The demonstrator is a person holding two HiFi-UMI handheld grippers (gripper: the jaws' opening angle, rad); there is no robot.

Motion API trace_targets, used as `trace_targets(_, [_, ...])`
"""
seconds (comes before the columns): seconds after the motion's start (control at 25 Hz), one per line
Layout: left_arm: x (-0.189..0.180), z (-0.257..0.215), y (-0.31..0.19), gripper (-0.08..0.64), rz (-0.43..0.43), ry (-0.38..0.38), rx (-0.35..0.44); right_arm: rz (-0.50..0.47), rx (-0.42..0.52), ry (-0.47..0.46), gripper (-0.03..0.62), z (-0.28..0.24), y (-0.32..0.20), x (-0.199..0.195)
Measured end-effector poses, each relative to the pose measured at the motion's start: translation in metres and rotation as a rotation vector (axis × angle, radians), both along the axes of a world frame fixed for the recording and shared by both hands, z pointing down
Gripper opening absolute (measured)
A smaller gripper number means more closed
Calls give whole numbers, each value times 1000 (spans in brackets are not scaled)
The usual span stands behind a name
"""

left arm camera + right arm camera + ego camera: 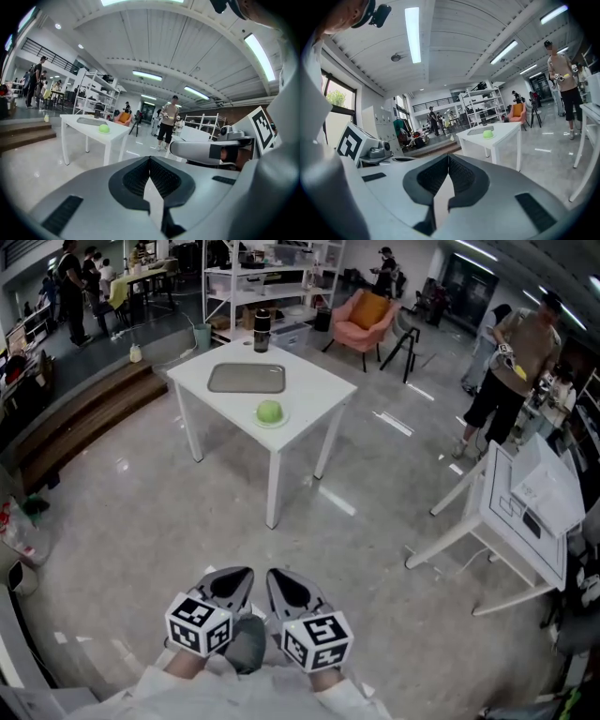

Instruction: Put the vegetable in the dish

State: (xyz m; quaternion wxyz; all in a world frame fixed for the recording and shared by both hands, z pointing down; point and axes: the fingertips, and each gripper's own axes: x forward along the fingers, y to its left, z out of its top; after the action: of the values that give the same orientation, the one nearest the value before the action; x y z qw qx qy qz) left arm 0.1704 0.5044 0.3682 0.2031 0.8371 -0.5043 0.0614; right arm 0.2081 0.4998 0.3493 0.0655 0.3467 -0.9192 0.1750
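We look steeply down at a shiny grey floor (187,521) in a large workshop. At 6 o'clock, low in the head view, we hold two tools side by side, each topped by a cube with black-and-white markers. The left gripper (236,579) has its jaws pressed together with nothing between them, and its own view shows the dark ribbed pads meeting at a point (150,160). The right gripper (284,581) is pressed together in the same way and is also empty (448,158).

Well ahead of both tools, at 12 o'clock, stands a white table (314,390). A flat grey dish (247,379) lies near its middle. The vegetable (269,412), round and pale green, sits on the tabletop just beside the dish at the dish's 5 o'clock, close to the table's near corner and outside the dish. A dark bottle (262,331) stands at the dish's 12 o'clock, by the far edge.

Behind the table are white shelves (272,277) and a pink armchair (366,320) at 1 o'clock. A person (516,362) stands at 2 o'clock.
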Motion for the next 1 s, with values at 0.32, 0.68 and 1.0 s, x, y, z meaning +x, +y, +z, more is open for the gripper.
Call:
trace_targets(0.32, [-58,-33,-116,8,53,11,68,85,52,2,14,-25,-120,-48])
trace_targets(0.68, [-109,-47,-217,8,138,-31,111,113,83,-67,14,-43,-225,-114])
trace_targets(1.0, [-136,-34,-269,8,116,77,58,124,23,-122,15,-27,-260,-131])
